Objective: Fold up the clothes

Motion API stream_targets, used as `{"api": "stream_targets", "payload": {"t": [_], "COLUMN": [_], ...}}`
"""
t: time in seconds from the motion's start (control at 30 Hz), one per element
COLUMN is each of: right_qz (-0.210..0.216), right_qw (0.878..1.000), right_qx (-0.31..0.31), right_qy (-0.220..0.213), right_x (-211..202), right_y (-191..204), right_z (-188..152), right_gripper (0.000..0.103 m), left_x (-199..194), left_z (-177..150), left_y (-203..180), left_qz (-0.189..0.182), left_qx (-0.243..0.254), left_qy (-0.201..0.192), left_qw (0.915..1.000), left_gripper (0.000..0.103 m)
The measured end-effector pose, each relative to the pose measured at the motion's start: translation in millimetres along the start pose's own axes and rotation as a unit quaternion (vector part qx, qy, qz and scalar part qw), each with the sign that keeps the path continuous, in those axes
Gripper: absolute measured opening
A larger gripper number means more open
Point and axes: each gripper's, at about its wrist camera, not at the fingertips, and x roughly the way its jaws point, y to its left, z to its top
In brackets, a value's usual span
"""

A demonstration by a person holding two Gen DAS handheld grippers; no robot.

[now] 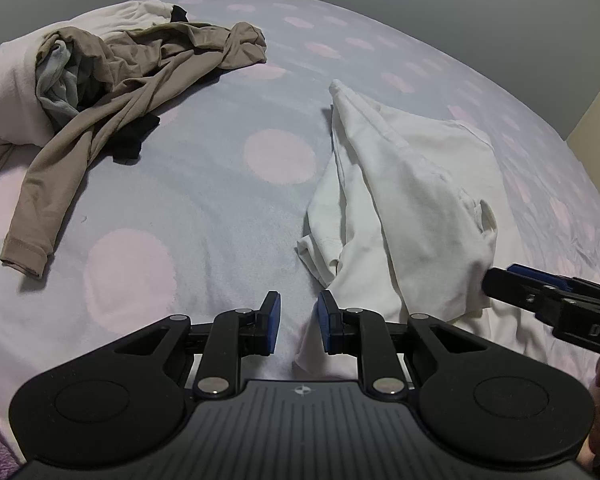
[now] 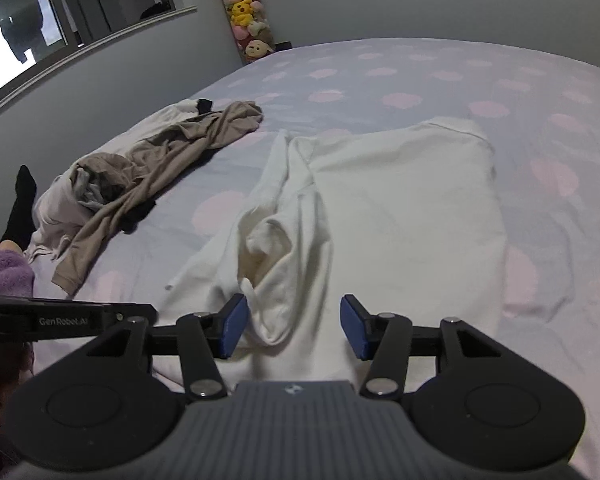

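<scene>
white garment (image 2: 400,208) long axis runs away from camera | left fingers (image 1: 274,320) narrow, right fingers (image 2: 234,326) wide, both empty

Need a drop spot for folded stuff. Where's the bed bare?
Bare: sheet between the tan top and white shirt; also beyond and right of the shirt. Crowded: clothes pile at the left edge.

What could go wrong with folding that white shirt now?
The white shirt is bunched into a ridge on one side, so folding now could trap wrinkles. The right gripper has open jaws, with nothing pinched, so the cloth could slump. The brown top lies close and might get dragged along.
</scene>
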Motion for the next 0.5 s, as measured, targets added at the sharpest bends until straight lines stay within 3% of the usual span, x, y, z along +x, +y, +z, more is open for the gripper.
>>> {"api": "stream_targets", "payload": {"t": [0.1, 0.5], "right_qz": [0.020, 0.137], "right_qw": [1.000, 0.986], "right_qx": [-0.015, -0.089], "right_qy": [0.003, 0.009], "right_x": [5.6, 4.9], "right_y": [11.5, 65.8], "right_z": [0.0, -10.2], "right_gripper": [0.043, 0.043], "left_x": [-1.7, -12.8], "left_z": [0.2, 5.7], "left_y": [1.1, 15.1], "left_qz": [0.001, 0.007], "left_qx": [-0.002, -0.034], "left_qy": [-0.003, -0.024], "left_qw": [1.0000, 0.9991], "left_gripper": [0.017, 0.017]}}
